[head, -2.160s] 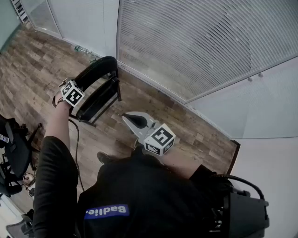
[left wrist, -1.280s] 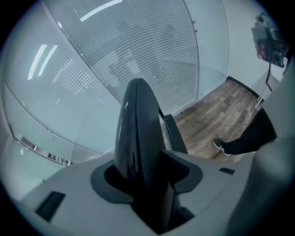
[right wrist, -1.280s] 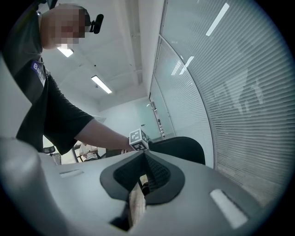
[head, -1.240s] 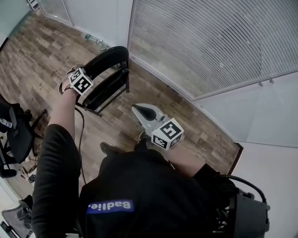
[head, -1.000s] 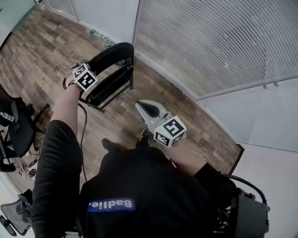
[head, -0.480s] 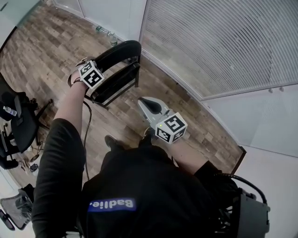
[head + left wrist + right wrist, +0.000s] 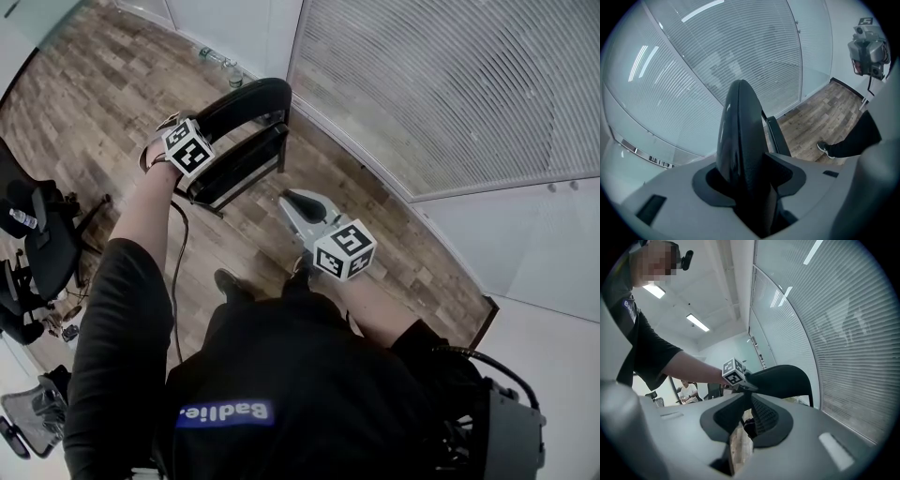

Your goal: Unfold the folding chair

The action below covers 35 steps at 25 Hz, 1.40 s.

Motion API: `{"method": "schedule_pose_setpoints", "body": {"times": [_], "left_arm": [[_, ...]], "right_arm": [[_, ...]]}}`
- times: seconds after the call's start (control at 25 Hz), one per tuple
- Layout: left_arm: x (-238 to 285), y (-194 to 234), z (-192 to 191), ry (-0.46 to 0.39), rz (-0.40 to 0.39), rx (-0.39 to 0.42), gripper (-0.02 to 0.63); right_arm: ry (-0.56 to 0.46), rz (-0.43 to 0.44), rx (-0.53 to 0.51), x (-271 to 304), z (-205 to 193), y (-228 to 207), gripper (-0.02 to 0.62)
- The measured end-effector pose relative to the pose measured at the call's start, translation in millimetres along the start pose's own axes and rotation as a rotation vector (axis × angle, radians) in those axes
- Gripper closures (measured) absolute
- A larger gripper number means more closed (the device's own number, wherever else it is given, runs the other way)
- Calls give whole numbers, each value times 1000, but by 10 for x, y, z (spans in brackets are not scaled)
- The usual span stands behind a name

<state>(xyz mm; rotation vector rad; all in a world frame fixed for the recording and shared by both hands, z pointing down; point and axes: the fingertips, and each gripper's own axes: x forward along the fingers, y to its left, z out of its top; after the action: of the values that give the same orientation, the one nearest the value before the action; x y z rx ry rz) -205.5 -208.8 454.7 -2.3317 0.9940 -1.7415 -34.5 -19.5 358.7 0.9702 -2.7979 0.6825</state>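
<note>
The chair (image 7: 246,98) stood on the wooden floor (image 7: 94,112) just beside the glass wall (image 7: 450,84), its seat (image 7: 239,169) apparently folded up close to the back. The left claw (image 7: 747,187) was clamped on the rounded top edge of the back. The right claw (image 7: 294,201) hung apart from the chair, nearer the person, with nothing between its jaws. They had just been opening but showed only a narrow slit. The main risk, as I judged it, was that slit: pushed at the seat edge like that, the jaws would butt against it instead of taking it, and the shove could tip the chair or skid its legs across the smooth boards toward the glass. A single pinch on a curved, glossy back edge could also slide off once the seat was pulled down. Then the frame might drop or swing round. The person's shoe (image 7: 228,283) lay near the chair's feet, so legs spreading suddenly could catch it
</note>
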Motion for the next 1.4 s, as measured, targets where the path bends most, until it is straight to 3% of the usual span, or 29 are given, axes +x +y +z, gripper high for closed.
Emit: {"method": "schedule_pose_setpoints", "body": {"times": [1.4], "left_arm": [[58, 6, -56, 6, 7, -3, 420]], "right_arm": [[98, -44, 207, 754, -779, -596, 506]]}}
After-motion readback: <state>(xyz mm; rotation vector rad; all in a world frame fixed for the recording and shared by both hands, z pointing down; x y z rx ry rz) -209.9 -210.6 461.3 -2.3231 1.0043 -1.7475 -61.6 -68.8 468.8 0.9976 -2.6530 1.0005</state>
